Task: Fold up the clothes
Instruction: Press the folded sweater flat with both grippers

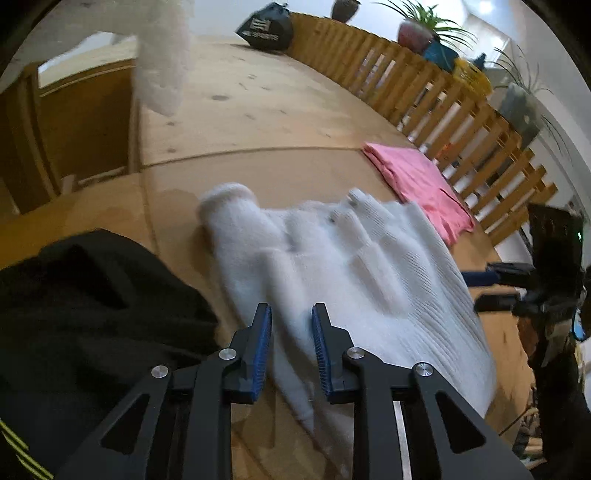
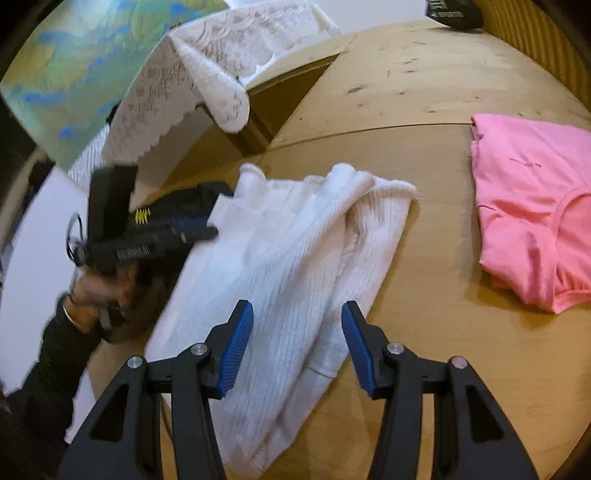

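Note:
A white ribbed knit sweater point(image 1: 362, 266) point(image 2: 295, 236) lies crumpled on the wooden table point(image 1: 240, 110) point(image 2: 424, 74). My left gripper point(image 1: 291, 321) point(image 2: 212, 233) is at the sweater's left edge, and white fabric fills the narrow gap between its blue pads. My right gripper point(image 2: 297, 317) point(image 1: 480, 290) hovers over the sweater's near end, jaws apart, with the cloth lying below them untouched. A folded pink shirt point(image 1: 417, 184) point(image 2: 535, 206) rests to the right of the sweater.
A black garment point(image 1: 92, 314) point(image 2: 177, 206) with yellow marks lies left of the sweater. A wooden slat fence point(image 1: 424, 81) with potted plants lines the table's far right side. A black bag point(image 1: 266, 29) sits at the back. A white lace cloth point(image 2: 207, 74) hangs at the left.

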### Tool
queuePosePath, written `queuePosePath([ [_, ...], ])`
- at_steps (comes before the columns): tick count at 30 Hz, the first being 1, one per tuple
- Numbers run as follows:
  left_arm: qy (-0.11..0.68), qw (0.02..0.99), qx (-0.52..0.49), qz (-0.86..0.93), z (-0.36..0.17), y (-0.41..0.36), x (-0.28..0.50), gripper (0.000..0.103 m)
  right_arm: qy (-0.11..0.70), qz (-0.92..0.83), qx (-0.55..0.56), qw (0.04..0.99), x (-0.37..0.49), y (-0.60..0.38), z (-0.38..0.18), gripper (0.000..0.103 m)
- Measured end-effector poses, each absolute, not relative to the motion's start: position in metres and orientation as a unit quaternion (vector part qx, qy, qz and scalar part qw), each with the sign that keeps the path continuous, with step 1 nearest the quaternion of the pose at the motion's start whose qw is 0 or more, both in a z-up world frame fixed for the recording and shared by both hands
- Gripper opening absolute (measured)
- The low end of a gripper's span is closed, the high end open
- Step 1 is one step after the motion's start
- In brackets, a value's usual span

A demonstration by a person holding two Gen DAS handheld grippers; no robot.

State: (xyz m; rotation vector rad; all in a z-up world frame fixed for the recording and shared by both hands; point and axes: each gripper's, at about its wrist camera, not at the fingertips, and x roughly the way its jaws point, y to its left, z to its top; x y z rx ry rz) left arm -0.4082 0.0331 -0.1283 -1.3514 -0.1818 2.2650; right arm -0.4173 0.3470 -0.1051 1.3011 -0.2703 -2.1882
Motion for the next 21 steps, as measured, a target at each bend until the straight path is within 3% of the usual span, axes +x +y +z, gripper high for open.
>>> queuePosePath([
  [5,-0.054,0.246,-0.501,0.828,-0.126,0.038,-0.407,0.019,-0.047,-0.813,0.506,0.284,-0.424,0.317,-0.114,0.048],
  [10,-0.023,0.286,-0.484,0.827,-0.113,0.064,-0.39,0.02,-0.03,-0.811,0.52,0.268,-0.428,0.307,-0.115,0.017],
  [14,0.005,0.293,-0.506,0.811,-0.136,0.081,-0.395,0.023,0.031,-0.817,0.533,0.219,-0.424,0.307,-0.108,0.016],
  [18,0.012,0.269,-0.506,0.82,-0.133,0.077,-0.399,0.019,0.026,-0.826,0.536,0.175,-0.422,0.32,-0.095,0.032],
  [21,0.029,0.252,-0.488,0.835,-0.119,0.078,-0.395,0.019,0.042,-0.861,0.481,0.156,-0.416,0.319,-0.063,0.033],
])
